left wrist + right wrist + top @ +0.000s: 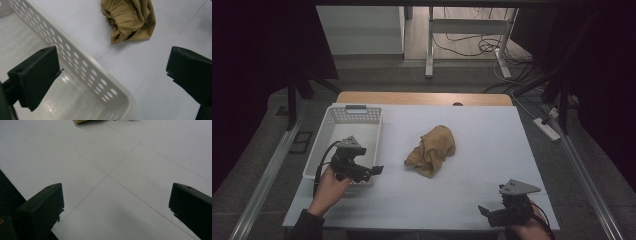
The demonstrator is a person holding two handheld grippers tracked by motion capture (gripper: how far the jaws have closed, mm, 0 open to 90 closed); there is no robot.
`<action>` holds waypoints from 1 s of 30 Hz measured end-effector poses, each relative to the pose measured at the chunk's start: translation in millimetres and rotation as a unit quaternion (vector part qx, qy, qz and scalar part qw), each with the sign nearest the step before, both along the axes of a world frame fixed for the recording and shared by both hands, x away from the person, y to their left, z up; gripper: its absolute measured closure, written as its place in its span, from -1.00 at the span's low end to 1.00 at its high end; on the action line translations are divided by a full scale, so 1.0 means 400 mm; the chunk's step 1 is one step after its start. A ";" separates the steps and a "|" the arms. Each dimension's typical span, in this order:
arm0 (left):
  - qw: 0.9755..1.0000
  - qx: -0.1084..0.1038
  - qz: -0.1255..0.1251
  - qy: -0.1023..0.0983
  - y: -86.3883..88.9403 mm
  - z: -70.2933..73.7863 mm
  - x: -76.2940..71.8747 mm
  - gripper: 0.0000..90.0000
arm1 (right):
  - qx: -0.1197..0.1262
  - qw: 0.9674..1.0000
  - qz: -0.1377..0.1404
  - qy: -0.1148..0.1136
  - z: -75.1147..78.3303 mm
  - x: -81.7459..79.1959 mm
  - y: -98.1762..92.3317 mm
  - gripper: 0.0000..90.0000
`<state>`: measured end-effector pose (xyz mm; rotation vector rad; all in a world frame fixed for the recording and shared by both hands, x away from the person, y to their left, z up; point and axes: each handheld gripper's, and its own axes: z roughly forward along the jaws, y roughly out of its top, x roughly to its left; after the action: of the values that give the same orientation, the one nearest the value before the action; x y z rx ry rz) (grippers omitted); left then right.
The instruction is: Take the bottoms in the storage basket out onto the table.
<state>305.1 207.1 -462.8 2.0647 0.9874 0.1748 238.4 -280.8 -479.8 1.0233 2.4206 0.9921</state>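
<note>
A crumpled tan cloth lies near the middle of the white table top; the left gripper view has the cloth at the top, past the basket's rim. My left gripper hovers open over the near right corner of a white perforated basket, one jaw above the basket's inside, the other above the table. The basket's wall runs diagonally between those jaws. My right gripper is open near the table's front right edge, holding nothing, with bare table between its jaws and a sliver of the cloth far ahead.
The white table cover has faint grid lines. A wooden strip shows at the far edge. Beyond the table stand desk legs and floor cables; a power strip lies at the right.
</note>
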 end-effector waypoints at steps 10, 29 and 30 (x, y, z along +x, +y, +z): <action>1.000 -0.002 0.006 -0.006 0.015 -0.003 -0.021 -1.00 | -0.001 1.000 0.000 0.000 0.000 0.000 0.000 -0.99; 1.000 -0.004 0.012 -0.011 0.032 -0.013 -0.057 -1.00 | -0.002 1.000 0.000 0.000 0.000 0.000 0.001 -0.99; 1.000 -0.005 0.013 -0.011 0.033 -0.014 -0.060 -1.00 | -0.002 1.000 -0.001 0.000 0.000 0.000 0.001 -0.99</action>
<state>281.2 220.2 -468.4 2.0377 1.0003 0.2041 238.5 -280.5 -480.0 1.0234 2.4204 0.9872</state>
